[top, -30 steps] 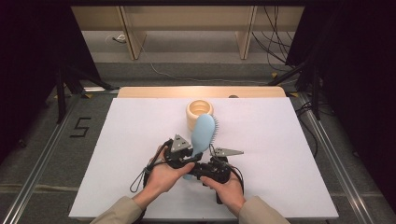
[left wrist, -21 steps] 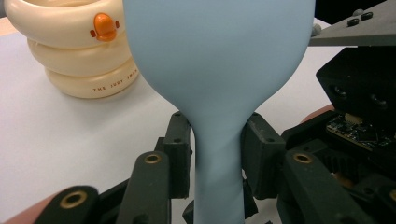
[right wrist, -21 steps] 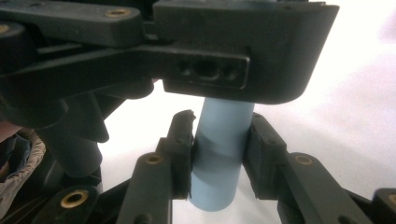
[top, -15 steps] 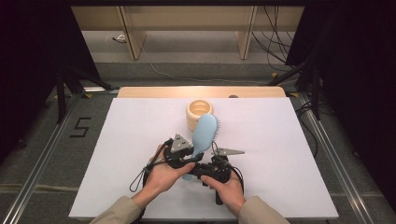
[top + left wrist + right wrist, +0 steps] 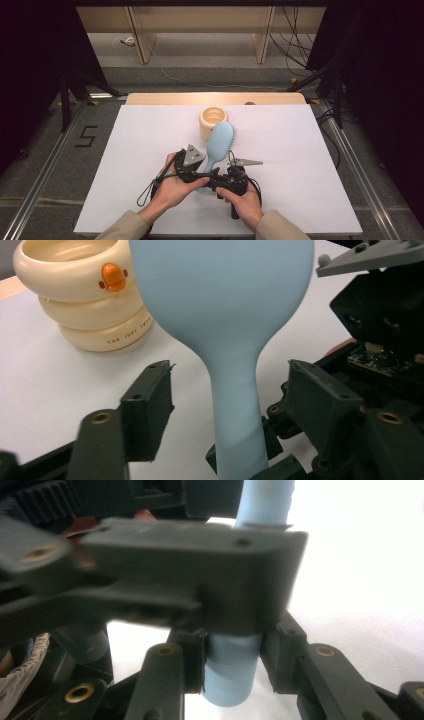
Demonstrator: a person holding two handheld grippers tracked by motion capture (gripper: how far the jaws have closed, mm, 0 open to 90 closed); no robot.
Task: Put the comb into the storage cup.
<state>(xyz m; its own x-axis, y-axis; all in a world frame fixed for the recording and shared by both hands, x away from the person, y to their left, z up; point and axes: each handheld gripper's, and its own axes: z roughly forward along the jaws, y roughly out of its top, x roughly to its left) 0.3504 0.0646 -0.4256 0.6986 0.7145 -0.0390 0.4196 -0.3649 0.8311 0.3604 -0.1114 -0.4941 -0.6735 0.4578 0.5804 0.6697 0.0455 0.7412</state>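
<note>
— Hairbrush (image 5: 218, 142) first, please: where is it, and who holds it?

— It lies at the middle of the white table (image 5: 310, 165), with its head to the far side, just beside the cream ring-shaped cup (image 5: 212, 121). I cannot tell if the two touch. Its handle points to the near side, between the two hands.

— Then from the left. How does the left gripper (image 5: 192, 167) stand?

— Its jaws are wide. In the left gripper view the pale blue handle (image 5: 235, 410) passes between the two black fingers (image 5: 147, 410) with a gap on each side, so this gripper holds nothing.

— And the right gripper (image 5: 227, 182)?

— In the right gripper view its jaws are closed on the near end of the handle (image 5: 232, 672), one pad on each side. It grips the brush low, close to the tip.

— So the step in hand looks like a handover from right to left?

— I judge so. To do it well, the left jaws should close squarely on the straight part of the handle, a little farther than the right ones, and not on the place where it widens to the head. The right one should open only when the left grip is firm.

— What could go wrong?

— The head is heavy and the handle is smooth; with a weak grip the brush may turn and knock the cup.
</note>
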